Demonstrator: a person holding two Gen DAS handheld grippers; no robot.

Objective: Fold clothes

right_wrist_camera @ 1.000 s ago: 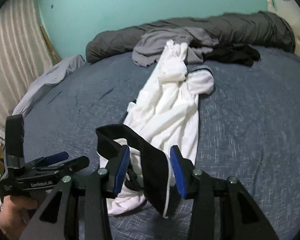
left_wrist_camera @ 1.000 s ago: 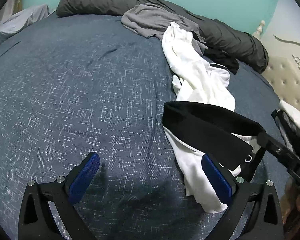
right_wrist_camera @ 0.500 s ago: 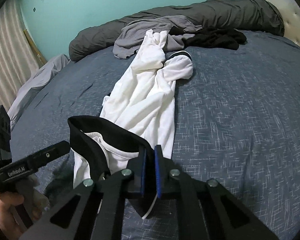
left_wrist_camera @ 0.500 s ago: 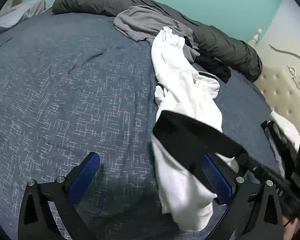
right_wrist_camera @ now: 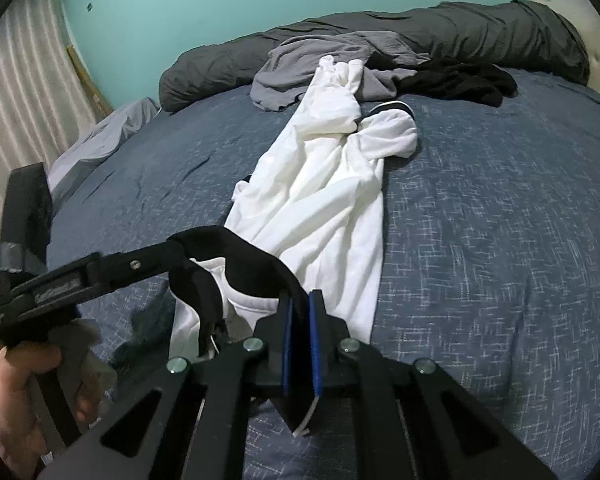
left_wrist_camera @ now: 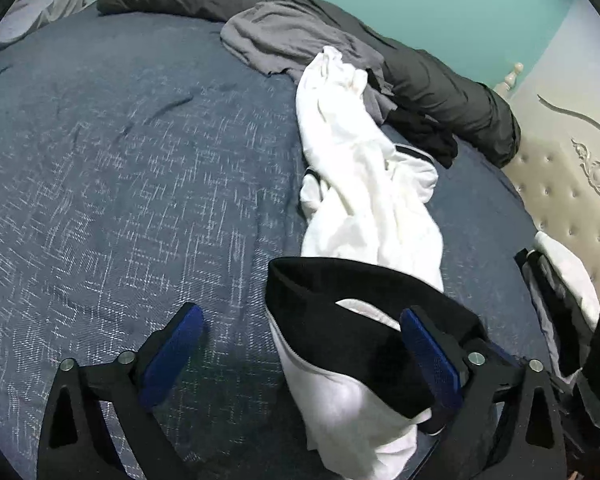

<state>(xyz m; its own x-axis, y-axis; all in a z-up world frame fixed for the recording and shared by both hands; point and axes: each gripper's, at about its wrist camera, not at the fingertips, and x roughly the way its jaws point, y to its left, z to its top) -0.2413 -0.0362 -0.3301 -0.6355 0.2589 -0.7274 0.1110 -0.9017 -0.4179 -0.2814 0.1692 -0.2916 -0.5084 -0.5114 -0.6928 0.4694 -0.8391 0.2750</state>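
A white garment [left_wrist_camera: 360,184] with a wide black band [left_wrist_camera: 340,312] lies stretched along the blue bed [left_wrist_camera: 120,160]; it also shows in the right wrist view [right_wrist_camera: 320,200]. My right gripper [right_wrist_camera: 300,336] is shut on the black band [right_wrist_camera: 260,264] and lifts that end. My left gripper [left_wrist_camera: 300,356] is open, its pads wide apart around the band's near part. In the right wrist view the left gripper [right_wrist_camera: 156,260] reaches the band's left end.
A grey garment [left_wrist_camera: 292,40], a black garment [left_wrist_camera: 424,136] and a rolled dark duvet [left_wrist_camera: 440,80] lie at the bed's far side. A padded headboard [left_wrist_camera: 572,184] and folded clothes [left_wrist_camera: 560,276] are at right. Curtains [right_wrist_camera: 20,120] hang at left.
My right gripper closed on the black band and raised it. My left gripper moved in toward the band, still open. The white garment got pulled straighter.
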